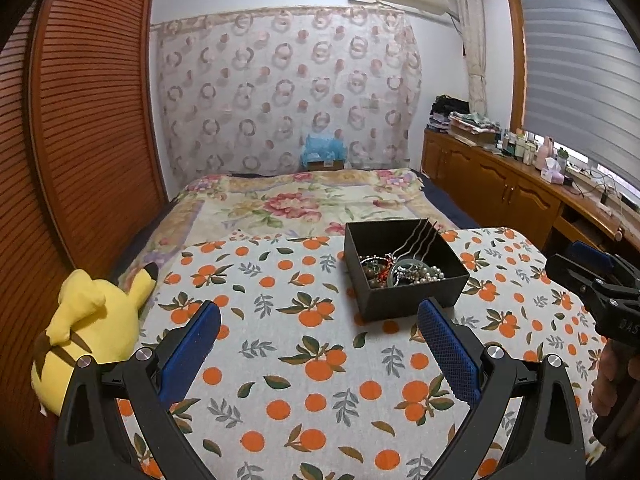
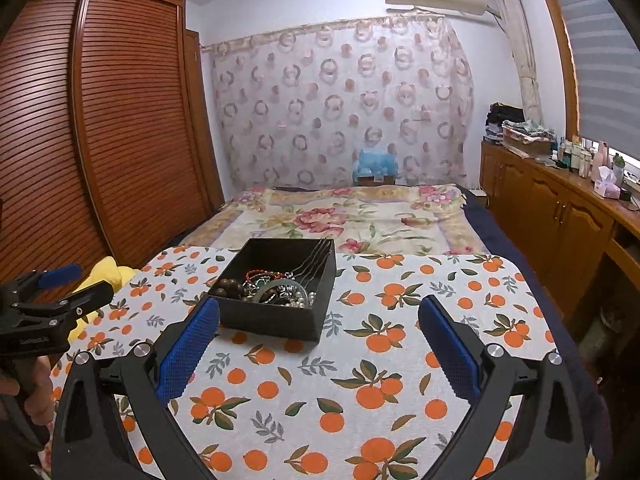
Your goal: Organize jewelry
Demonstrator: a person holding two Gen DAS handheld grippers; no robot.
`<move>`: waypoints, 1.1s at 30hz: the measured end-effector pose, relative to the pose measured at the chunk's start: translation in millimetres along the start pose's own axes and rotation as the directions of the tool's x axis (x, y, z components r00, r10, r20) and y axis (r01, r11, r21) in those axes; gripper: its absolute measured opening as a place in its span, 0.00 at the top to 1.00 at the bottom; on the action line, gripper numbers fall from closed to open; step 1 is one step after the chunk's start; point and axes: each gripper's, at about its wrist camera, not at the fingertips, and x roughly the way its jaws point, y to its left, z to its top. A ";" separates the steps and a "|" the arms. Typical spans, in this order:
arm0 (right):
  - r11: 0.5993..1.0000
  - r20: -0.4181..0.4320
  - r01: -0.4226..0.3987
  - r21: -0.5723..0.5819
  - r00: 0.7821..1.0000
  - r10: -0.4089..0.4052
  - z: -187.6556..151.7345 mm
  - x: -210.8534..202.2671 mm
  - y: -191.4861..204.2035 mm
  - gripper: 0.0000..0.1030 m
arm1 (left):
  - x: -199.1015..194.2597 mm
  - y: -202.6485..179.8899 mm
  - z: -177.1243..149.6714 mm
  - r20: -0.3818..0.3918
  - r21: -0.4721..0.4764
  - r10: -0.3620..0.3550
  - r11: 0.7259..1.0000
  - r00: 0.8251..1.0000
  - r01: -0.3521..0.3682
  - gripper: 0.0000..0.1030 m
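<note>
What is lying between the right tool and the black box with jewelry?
Nothing: in the right wrist view, only bare orange-print cloth lies between the open right tool and the black box.

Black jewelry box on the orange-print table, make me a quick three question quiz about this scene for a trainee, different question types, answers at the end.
1. True or false: the black jewelry box has a lid on it.
2. Multiple choice: what leans against the box's far right corner? A) silver wavy hair sticks B) a comb C) a pen
3. Short answer: is either the left gripper or the right gripper holding anything?

Key
1. False: it stands open on the orange-print tablecloth, with beaded bracelets and pearls showing inside.
2. A.
3. No: both are open and empty, short of the box.
</note>
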 end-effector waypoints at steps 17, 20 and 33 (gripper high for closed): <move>1.000 0.000 0.000 -0.001 1.000 0.000 -0.2 -0.4 0.9 0.03 | -1.8 0.2 0.2 0.001 -0.006 -0.003 1.000 1.000 0.003 0.07; 1.000 -0.003 0.002 -0.001 1.000 -0.002 0.0 -1.0 0.8 0.03 | -2.7 0.0 1.3 0.004 -0.005 -0.003 1.000 1.000 0.003 0.07; 1.000 -0.003 0.002 -0.001 1.000 -0.002 0.2 -1.8 1.2 0.03 | -4.9 -3.8 4.5 0.006 -0.005 -0.005 1.000 1.000 0.005 0.07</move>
